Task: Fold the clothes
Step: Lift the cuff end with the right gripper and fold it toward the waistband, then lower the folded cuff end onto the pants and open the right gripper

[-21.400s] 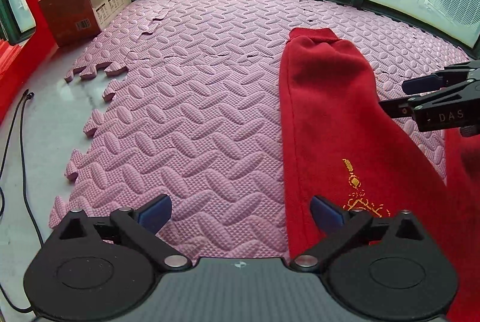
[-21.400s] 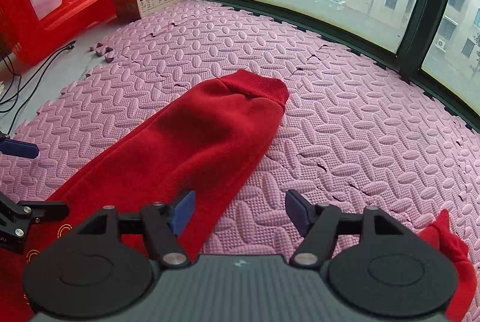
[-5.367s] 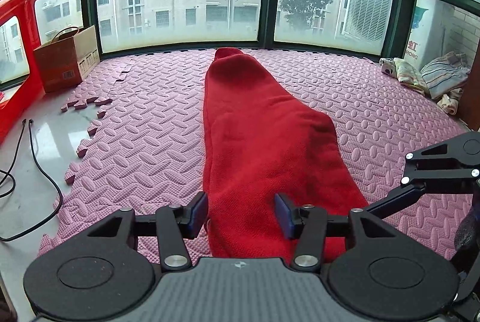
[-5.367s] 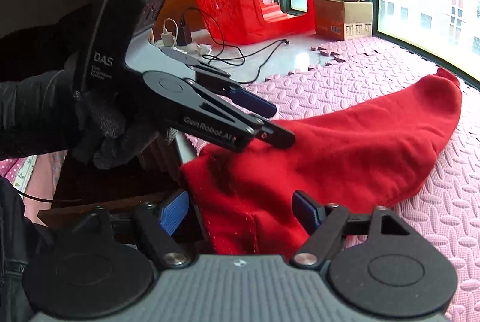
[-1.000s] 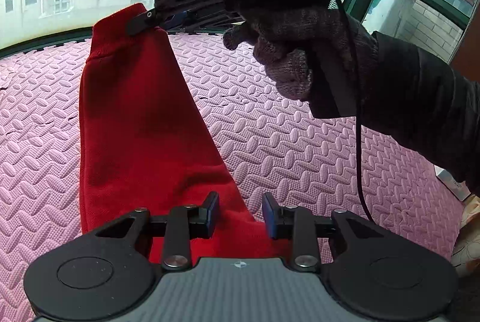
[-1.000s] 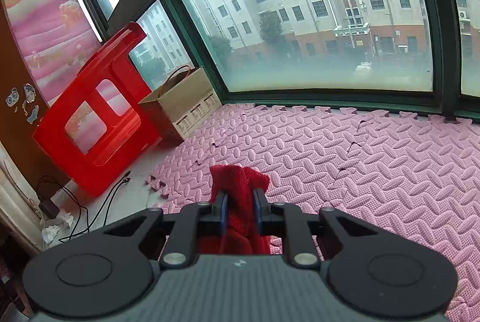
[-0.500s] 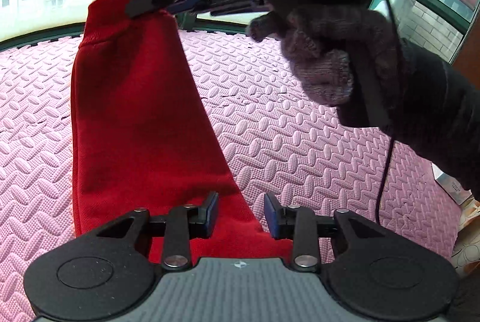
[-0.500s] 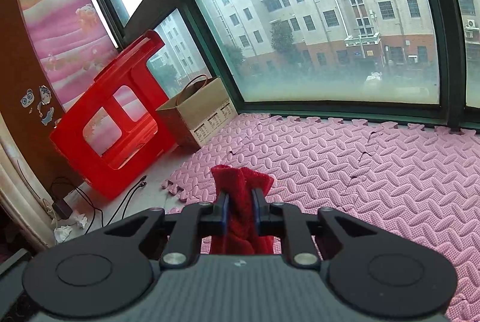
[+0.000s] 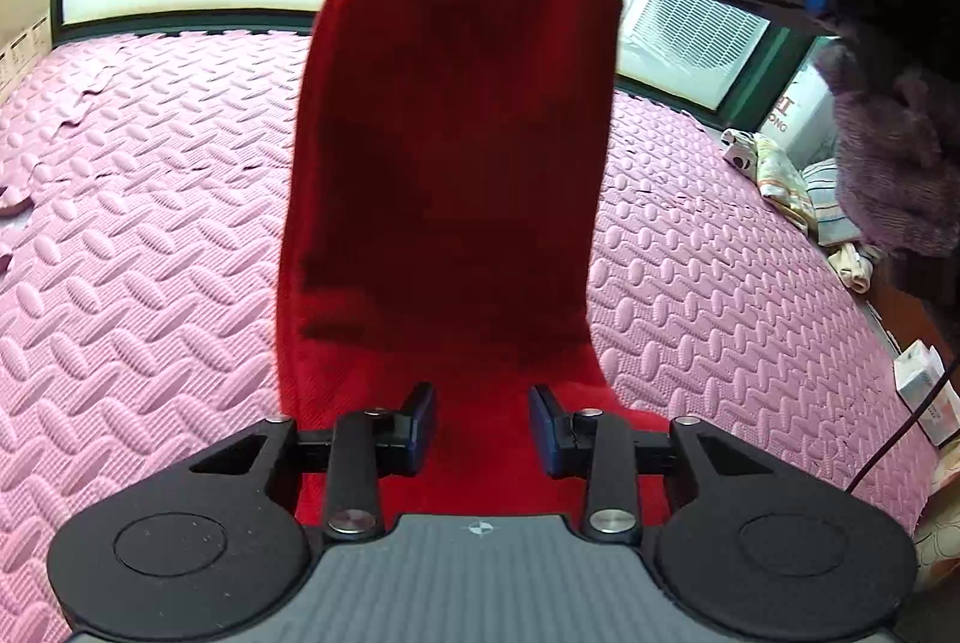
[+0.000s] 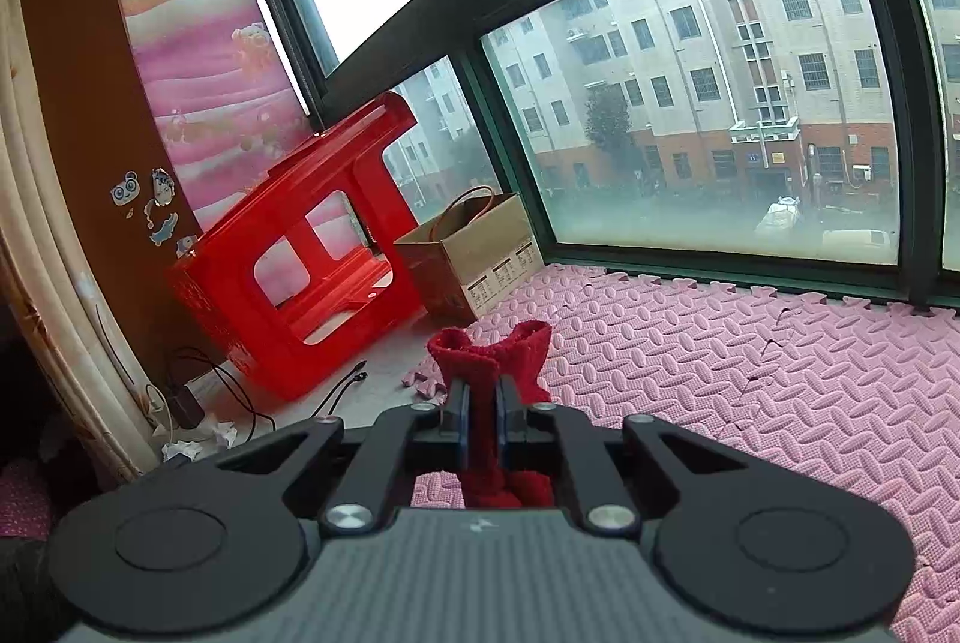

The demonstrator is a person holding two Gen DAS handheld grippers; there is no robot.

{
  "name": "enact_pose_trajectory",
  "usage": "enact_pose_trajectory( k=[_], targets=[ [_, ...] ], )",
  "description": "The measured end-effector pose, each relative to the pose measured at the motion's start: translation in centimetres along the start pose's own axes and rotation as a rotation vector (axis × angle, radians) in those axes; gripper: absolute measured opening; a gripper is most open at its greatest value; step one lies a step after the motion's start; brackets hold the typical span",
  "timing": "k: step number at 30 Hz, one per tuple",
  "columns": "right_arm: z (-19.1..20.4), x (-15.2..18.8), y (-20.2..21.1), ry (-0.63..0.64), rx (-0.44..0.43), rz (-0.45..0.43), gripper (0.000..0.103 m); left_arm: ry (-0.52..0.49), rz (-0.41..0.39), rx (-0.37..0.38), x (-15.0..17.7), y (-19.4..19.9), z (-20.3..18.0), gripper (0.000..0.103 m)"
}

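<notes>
Cardboard box [image 10: 474, 253]: brown, boxy, with a thin looped handle; it stands on bare floor against the window, just right of the glossy red plastic stool [image 10: 300, 247].
Foam mat [image 9: 138, 247]: pink interlocking tiles, embossed with a ridged leaf pattern, jagged puzzle edges along the left side.
Red garment [image 9: 450, 151]: thick, fleecy knit with a ribbed cuff at the top; it hangs as a long, tapering tube from the raised cuff down to the mat, where its lower part spreads flat under the left gripper.
Left gripper [image 9: 483, 427]: matte black, blue-padded fingers standing apart; red cloth lies between and below them, and the pads do not press on it.
Right gripper [image 10: 481, 418]: its jaws have just been closing and now stand clamped on the ribbed cuff, which bunches in a soft flare past the fingertips; in the left wrist view it reaches in from the upper right, held by a hand [image 9: 888, 163] in a fuzzy grey-purple knit glove.
Folded laundry [image 9: 798, 187]: pale striped and patterned cloths, heaped at the mat's right edge.
</notes>
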State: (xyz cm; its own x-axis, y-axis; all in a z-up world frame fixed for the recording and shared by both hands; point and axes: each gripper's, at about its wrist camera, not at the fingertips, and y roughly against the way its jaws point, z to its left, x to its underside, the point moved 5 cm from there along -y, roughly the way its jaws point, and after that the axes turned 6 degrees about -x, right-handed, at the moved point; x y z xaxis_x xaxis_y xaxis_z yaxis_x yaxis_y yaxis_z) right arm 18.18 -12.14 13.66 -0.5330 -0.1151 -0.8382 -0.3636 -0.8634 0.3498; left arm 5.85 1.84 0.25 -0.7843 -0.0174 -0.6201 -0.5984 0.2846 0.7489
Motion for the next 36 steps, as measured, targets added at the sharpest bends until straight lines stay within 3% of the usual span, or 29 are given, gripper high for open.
enact_pose_trajectory(
  k=[7, 11, 16, 22, 31, 36],
  targets=[
    [3.7, 0.9, 3.0, 0.042, -0.047, -0.007, 0.007, 0.097, -0.014, 0.002, 0.2, 0.1, 2.8, 0.037],
    [5.8, 1.7, 4.6, 0.057, -0.068, -0.011, 0.007, 0.098, -0.072, -0.003, -0.3, 1.6, 3.4, 0.037],
    [7.6, 2.8, 5.8, 0.057, -0.079, -0.018, 0.006, 0.09, -0.056, -0.038, -0.2, 1.0, 3.9, 0.035],
    [10.2, 4.4, 7.2, 0.065, -0.11, -0.012, 0.003, 0.094, -0.101, -0.075, 1.0, 4.5, 4.9, 0.037],
    [15.4, 11.9, 8.6, 0.094, -0.26, 0.127, 0.003, 0.197, -0.159, -0.134, 5.8, 10.6, 8.2, 0.038],
    [16.7, 16.6, 7.8, 0.139, -0.248, 0.246, 0.003, 0.225, -0.184, -0.14, 7.7, 12.7, 8.2, 0.04]
  ],
)
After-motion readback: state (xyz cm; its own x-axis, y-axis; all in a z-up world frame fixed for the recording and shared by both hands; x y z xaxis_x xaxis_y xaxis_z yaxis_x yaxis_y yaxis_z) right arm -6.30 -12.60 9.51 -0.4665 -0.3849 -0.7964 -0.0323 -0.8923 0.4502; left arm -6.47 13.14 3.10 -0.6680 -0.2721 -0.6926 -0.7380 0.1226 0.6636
